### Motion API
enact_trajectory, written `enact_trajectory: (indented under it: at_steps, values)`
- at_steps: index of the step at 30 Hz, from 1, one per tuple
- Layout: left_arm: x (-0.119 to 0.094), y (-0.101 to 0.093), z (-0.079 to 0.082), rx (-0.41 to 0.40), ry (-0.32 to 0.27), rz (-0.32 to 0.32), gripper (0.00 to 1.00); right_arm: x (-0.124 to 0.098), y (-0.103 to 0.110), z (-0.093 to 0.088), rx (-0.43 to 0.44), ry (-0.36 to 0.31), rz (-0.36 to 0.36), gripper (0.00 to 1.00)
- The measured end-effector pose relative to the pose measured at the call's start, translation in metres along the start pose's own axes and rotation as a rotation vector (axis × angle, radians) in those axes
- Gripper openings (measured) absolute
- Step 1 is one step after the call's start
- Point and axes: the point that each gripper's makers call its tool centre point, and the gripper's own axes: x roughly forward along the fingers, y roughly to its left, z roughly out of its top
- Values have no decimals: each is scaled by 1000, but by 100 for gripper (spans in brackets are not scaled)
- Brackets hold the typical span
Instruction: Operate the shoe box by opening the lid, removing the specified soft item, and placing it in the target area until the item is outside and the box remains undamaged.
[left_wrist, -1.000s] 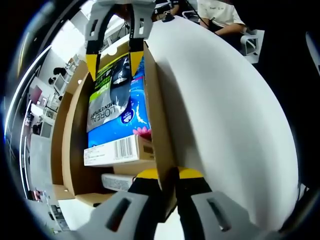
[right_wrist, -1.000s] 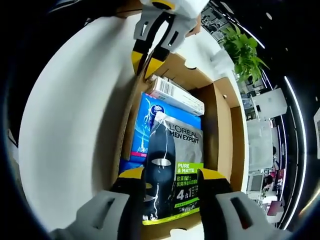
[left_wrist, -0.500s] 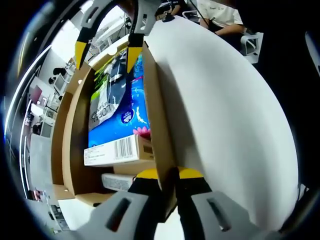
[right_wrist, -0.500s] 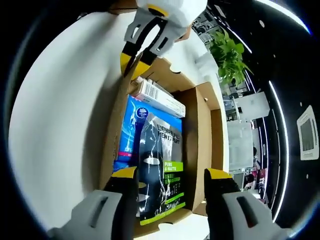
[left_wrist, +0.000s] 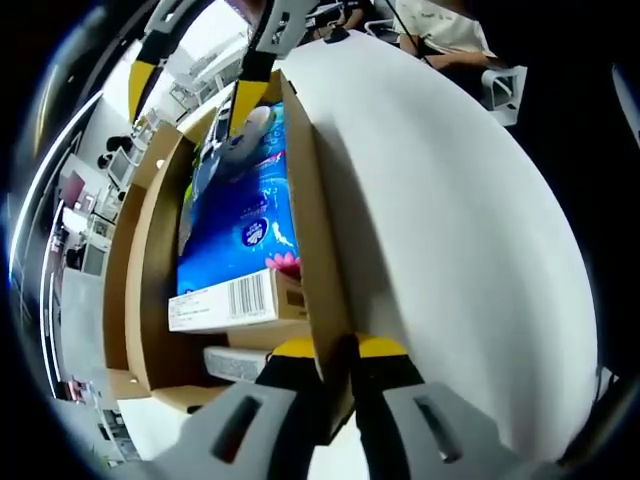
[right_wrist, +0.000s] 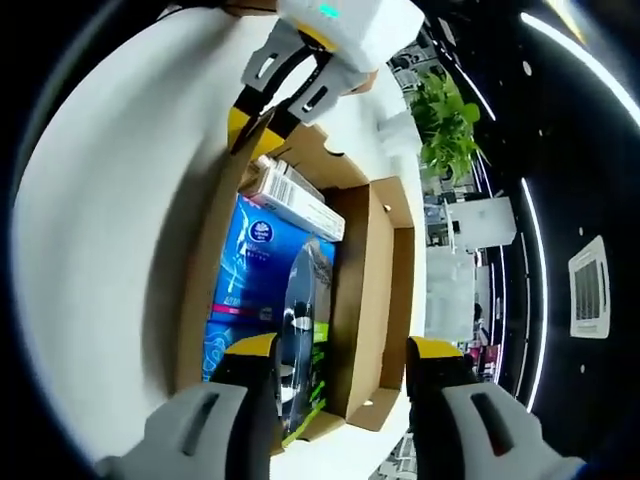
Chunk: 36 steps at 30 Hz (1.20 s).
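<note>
- The shoe box (left_wrist: 140, 300) stands open on the bench (left_wrist: 450, 240).
- Inside it, a soft pack (left_wrist: 238, 225) lies on top, a barcoded carton (left_wrist: 225, 300) at its near end in the left gripper view.
- The left claw (left_wrist: 335, 350) sits on the box's near wall.
- The right claw (right_wrist: 340, 350) straddles a sachet (right_wrist: 298, 340) standing on edge above the pack.
- A potted plant (right_wrist: 445, 110) stands beyond the box.

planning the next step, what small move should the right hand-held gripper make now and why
Probably keep lifting: the L'Oreal pack stands on edge between the right hand-held gripper jaws, still low inside the shoe box, whose wall the left hand-held gripper pinches steady.
</note>
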Motion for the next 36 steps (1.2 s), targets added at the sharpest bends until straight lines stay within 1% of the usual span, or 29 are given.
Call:
enact_trajectory:
  at_steps: [2,4,5,8,10,13,22,25,28,32,36]
  values:
    - [0,0,0,1,0,0,9,0,-5,2,-20,2,-24,48]
    - [0,-1,1,2,2,0,9,2,-15,-3,-78,41,-76,46]
    - [0,-1,0,3,2,1,9,5,-14,-4,-91,48,-69,46]
    - [0,-1,0,3,2,2,9,14,-9,-6,-56,44,-42,46]
    - [0,-1,0,3,2,2,9,22,-6,-7,-57,46,-31,46]
    - [0,-1,0,3,2,1,9,28,-5,-6,-73,55,-30,46]
    - [0,0,-1,3,0,0,9,41,-9,-1,-78,50,-36,46]
    - [0,0,-1,3,-1,-1,9,41,-10,0,-86,58,-37,46]
    - [-1,0,-1,4,-1,-1,9,37,-12,2,-115,72,-61,46]
    - [-1,0,-1,5,0,-1,9,32,-7,5,-121,68,-56,47]
    - [-1,0,-1,7,3,1,9,37,-8,2,-129,83,-60,46]
